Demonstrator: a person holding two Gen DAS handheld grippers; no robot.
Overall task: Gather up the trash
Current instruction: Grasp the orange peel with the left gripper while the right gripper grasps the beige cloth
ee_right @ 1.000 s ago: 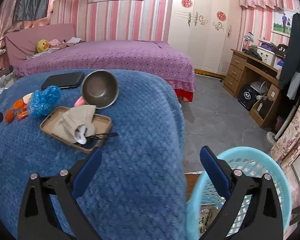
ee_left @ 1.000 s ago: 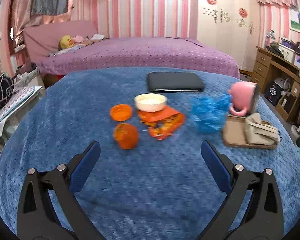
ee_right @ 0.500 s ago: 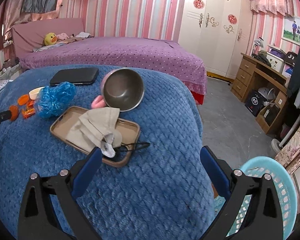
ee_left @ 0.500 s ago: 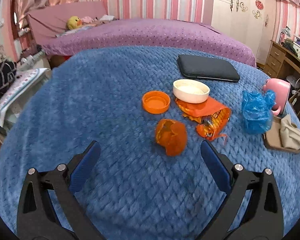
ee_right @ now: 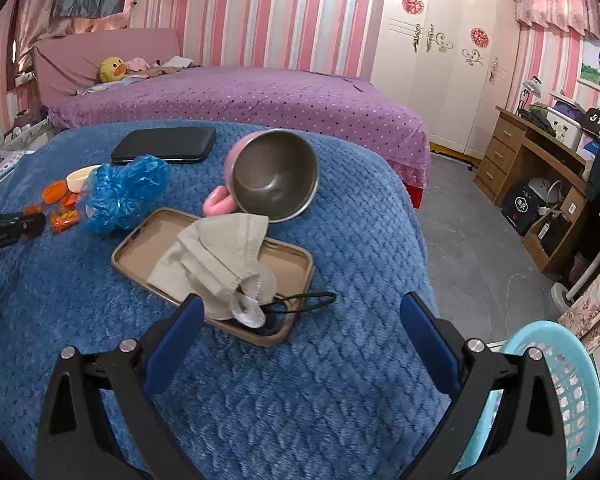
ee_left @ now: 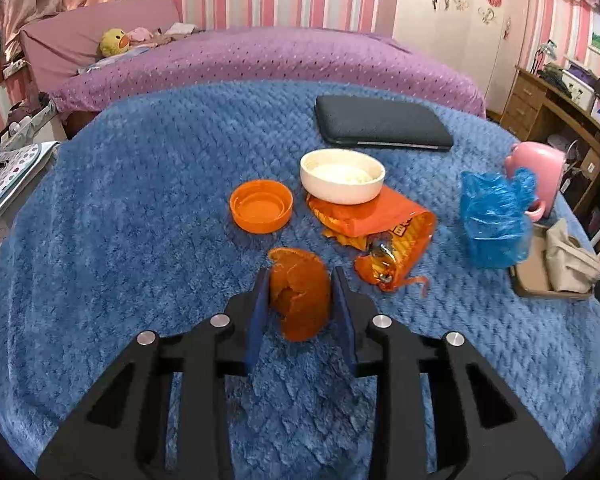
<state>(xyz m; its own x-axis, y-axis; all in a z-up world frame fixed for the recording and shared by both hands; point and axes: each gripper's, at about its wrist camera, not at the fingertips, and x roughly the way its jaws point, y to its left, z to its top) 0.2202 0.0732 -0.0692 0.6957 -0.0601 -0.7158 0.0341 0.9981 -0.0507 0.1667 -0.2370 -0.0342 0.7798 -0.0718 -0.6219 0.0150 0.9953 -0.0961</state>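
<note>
My left tongs, wide apart a second ago, now clamp the curled orange peel on the blue-blanketed table: first trash secured; my right tongs hang apart near the pale-blue plastic basket

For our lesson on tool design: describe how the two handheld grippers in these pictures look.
Both look identical. The left gripper and right gripper each have a matte black plastic frame with triangular cut-outs, round silver bolts at the joints, and two flat blue pads as fingers. No cables, markings or sleeves show.
</note>
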